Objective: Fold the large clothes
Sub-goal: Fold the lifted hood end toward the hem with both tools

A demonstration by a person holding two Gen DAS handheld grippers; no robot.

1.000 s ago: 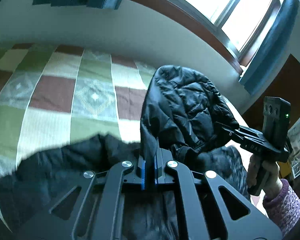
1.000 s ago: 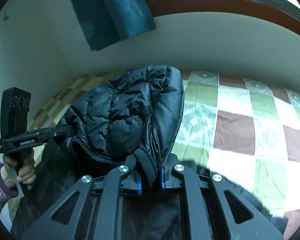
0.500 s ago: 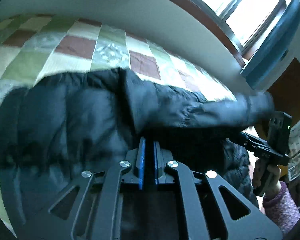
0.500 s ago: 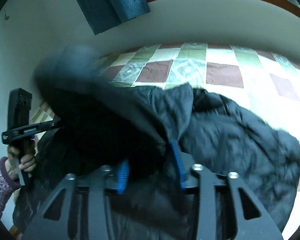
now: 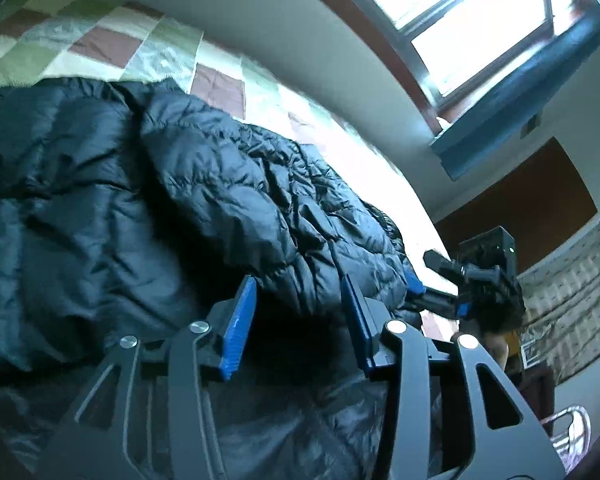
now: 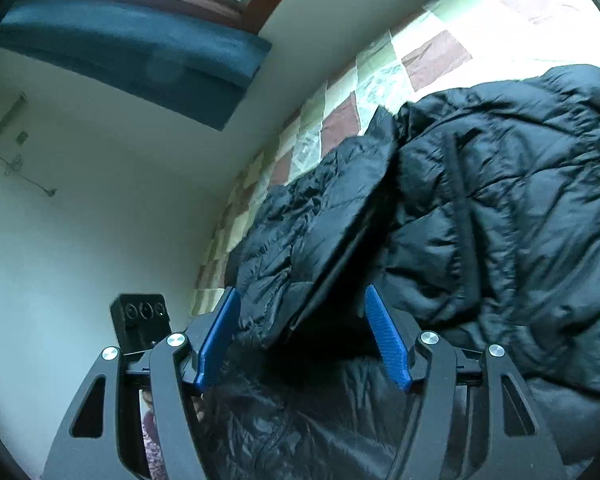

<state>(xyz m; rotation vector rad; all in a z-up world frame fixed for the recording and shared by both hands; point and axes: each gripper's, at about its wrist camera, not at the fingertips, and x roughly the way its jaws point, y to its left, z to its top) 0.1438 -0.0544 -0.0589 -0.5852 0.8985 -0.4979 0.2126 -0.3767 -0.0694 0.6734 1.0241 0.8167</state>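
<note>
A black quilted puffer jacket [image 5: 148,208] lies spread on the bed, with a folded part laid across its body. It also fills the right wrist view [image 6: 480,220]. My left gripper [image 5: 298,300] is open, its blue pads either side of the jacket's near edge without clamping it. My right gripper [image 6: 300,320] is open too, jaws wide around a fold of the jacket. The right gripper shows in the left wrist view [image 5: 440,280], open, at the jacket's right end. The left gripper's camera block [image 6: 142,322] shows at lower left of the right wrist view.
The bed has a checked quilt [image 5: 100,40] in green, cream and red-brown. A white wall [image 6: 100,200] runs behind it, with a window [image 5: 480,12] and blue curtains [image 6: 140,56] above. A brown door [image 5: 532,204] and a patterned cloth [image 5: 572,280] stand to the right.
Both grippers carried the lifted jacket part forward and down onto the jacket's body, then opened and let it go. The jacket now lies flat instead of hanging raised.
</note>
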